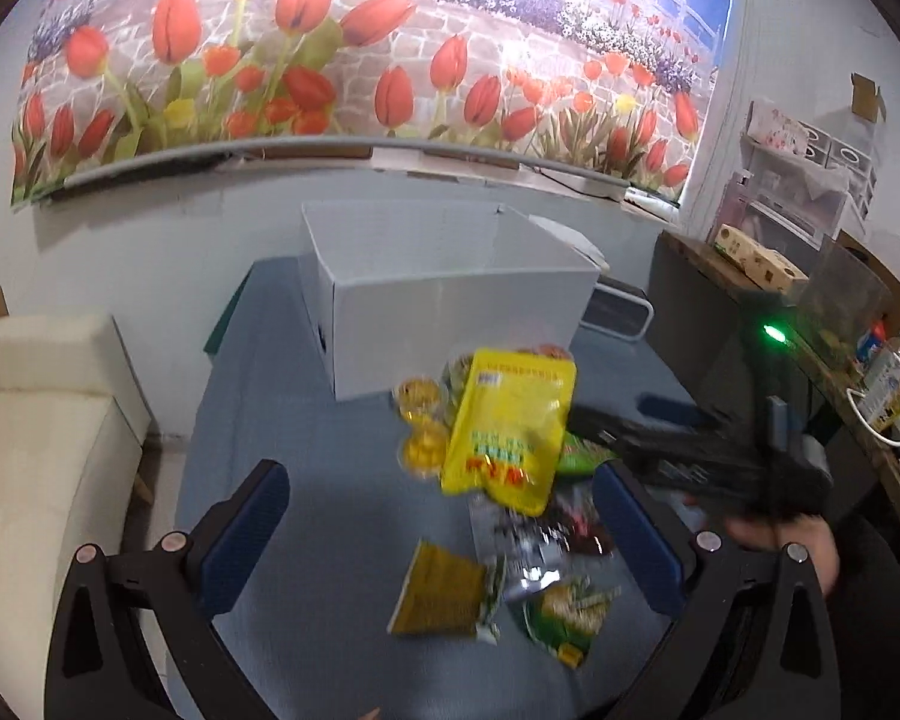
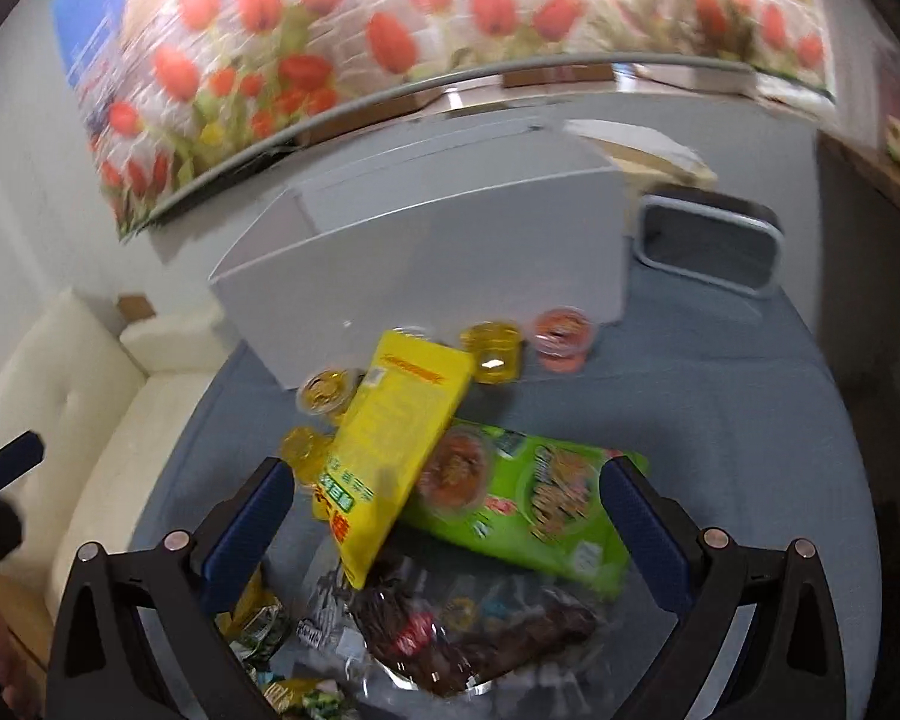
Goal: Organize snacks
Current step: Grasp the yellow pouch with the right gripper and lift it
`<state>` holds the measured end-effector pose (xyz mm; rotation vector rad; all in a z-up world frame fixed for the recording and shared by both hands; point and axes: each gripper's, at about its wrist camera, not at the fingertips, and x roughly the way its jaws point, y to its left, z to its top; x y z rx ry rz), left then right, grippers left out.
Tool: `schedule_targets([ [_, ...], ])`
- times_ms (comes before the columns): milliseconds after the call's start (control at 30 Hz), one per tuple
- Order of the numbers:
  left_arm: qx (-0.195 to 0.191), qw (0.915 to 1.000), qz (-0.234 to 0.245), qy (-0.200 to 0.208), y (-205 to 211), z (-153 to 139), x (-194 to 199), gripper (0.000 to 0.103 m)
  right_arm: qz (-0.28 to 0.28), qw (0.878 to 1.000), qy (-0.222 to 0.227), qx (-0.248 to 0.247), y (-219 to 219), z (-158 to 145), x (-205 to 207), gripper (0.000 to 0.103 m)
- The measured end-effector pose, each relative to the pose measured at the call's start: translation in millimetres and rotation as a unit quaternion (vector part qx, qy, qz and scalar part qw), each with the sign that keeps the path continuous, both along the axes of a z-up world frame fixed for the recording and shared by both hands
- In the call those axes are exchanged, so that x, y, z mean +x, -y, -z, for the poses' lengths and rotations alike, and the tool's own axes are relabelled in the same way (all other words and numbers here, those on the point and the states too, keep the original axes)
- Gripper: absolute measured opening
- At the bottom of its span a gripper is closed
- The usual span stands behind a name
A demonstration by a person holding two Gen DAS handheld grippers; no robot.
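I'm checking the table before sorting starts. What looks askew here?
The yellow pouch lies tilted across the green packet and jelly cups, in a loose heap before the white box.

blue table (image 1: 306, 432) | white box (image 1: 450, 312) at back | snack packets, about 4 jelly cups (image 2: 492, 351) in front

I see a yellow bag (image 1: 507, 429) | green bag (image 2: 546, 504) | white box (image 1: 450, 306) | blue worktop (image 1: 330, 480) | my tool pads blue (image 1: 243, 531) | red tulip wall picture (image 1: 360, 42)

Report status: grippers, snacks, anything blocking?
Left gripper open, right gripper open, both empty. Snacks heaped before white box, yellow bag on top. Nothing blocking.
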<state>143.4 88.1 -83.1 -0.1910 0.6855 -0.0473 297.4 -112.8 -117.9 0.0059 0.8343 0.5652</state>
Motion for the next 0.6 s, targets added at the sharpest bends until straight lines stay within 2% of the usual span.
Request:
schedule_targets([
  [200, 0.007, 1.0000, 0.000, -0.007, -2, 4, -9, 0.103, -0.019, 0.999, -0.029, -0.016, -25, 18, 34, 0.102],
  [267, 0.005, 0.9999, -0.001, -0.009, -4, 5, -7, 0.103, -0.027, 0.999, -0.034, -0.024, -32, 23, 38, 0.086],
  [333, 0.006, 0.9999, 0.001, -0.010, -3, 5, -5, 0.103, -0.038, 0.998, -0.034, -0.042, -41, 27, 36, 0.073],
  [400, 0.005, 0.9999, 0.001, -0.010, -3, 6, -4, 0.103, -0.051, 0.997, -0.023, -0.051, -48, 28, 31, 0.069],
  [467, 0.003, 0.9999, 0.000, -0.012, -3, 8, -3, 0.103, -0.059, 0.997, -0.021, -0.050, -50, 30, 27, 0.055],
  [500, 0.001, 0.9999, -0.002, -0.012, -3, 9, -2, 0.103, -0.062, 0.997, -0.018, -0.047, -53, 29, 24, 0.054],
  [567, -0.001, 0.9999, -0.001, -0.014, -3, 11, -2, 0.103, -0.079, 0.996, -0.014, -0.042, -57, 27, 19, 0.042],
  [600, 0.000, 0.9999, -0.003, -0.013, -3, 11, -1, 0.103, -0.089, 0.995, -0.016, -0.039, -60, 26, 16, 0.039],
])
